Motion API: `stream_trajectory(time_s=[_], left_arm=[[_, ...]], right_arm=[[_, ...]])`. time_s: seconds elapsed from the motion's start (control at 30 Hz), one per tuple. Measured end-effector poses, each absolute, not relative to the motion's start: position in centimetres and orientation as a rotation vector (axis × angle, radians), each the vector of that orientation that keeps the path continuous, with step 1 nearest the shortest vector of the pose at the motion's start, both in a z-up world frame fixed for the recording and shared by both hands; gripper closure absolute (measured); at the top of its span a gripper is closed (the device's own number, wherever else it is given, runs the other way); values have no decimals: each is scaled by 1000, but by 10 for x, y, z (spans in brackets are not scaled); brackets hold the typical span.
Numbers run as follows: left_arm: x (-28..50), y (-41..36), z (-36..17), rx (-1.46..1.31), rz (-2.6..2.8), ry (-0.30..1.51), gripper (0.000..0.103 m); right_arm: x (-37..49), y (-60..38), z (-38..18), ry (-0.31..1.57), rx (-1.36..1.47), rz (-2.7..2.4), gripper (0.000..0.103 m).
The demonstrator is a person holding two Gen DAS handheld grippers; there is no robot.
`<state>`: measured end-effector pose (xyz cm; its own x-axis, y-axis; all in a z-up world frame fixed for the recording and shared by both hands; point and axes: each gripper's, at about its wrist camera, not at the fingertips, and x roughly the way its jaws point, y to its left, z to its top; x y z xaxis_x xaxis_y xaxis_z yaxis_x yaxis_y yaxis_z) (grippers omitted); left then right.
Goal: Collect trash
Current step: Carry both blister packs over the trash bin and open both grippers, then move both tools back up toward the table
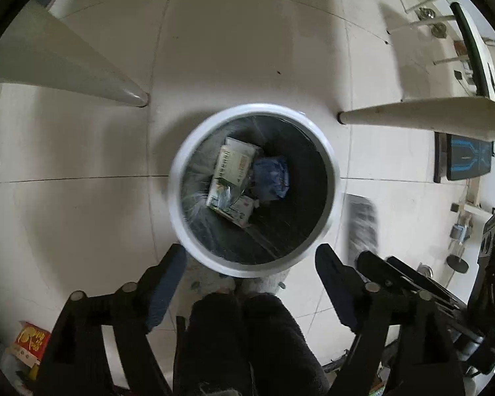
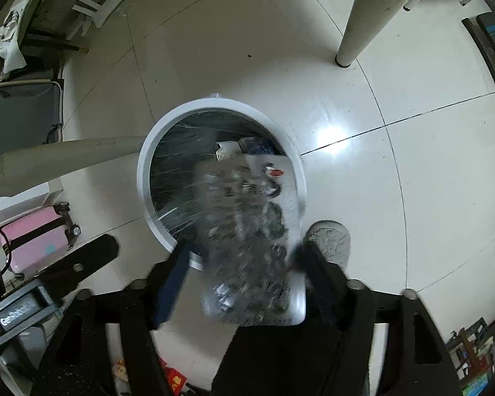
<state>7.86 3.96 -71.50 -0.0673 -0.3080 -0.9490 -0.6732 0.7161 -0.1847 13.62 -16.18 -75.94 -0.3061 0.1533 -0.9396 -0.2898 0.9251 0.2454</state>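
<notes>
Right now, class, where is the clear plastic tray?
In the right wrist view, the clear plastic tray sits between the open right gripper fingers, its far end over the white bin rim.

From my right wrist view, the clear plastic bag (image 2: 254,247) between the fingers is motion-blurred; I cannot identify its dark contents, nor whether either pad touches it. It hides the near right part of the white trash bin (image 2: 155,151) and most of what lies inside. In my left wrist view the bin rim (image 1: 176,178) is smeared, and print on the cartons (image 1: 232,165) is unreadable. The blue item (image 1: 270,175) beside them is unidentifiable. A red box (image 1: 31,340) is partly hidden behind the left finger.
</notes>
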Motion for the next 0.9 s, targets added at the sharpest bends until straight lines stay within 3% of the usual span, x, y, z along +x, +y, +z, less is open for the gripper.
stream_trajectory(time_s=[0.03,0.07,0.23,0.47,0.9], left_arm=[[76,41,-709,-781,377,1665,7],[75,42,-707,-770,391,1658,5],[64,42,-678,-682,461,1617,5],[49,34,-628,-606,509,1590,5],[21,20,-479,-534,501,1511,5]], right_arm=[[137,-160,-759,1832,-101,443,11],[137,-160,-757,1826,-102,446,9],[133,-157,-737,1789,-176,459,1],[124,-152,-684,1701,-309,459,1],[101,-159,-504,1596,-364,494,1]])
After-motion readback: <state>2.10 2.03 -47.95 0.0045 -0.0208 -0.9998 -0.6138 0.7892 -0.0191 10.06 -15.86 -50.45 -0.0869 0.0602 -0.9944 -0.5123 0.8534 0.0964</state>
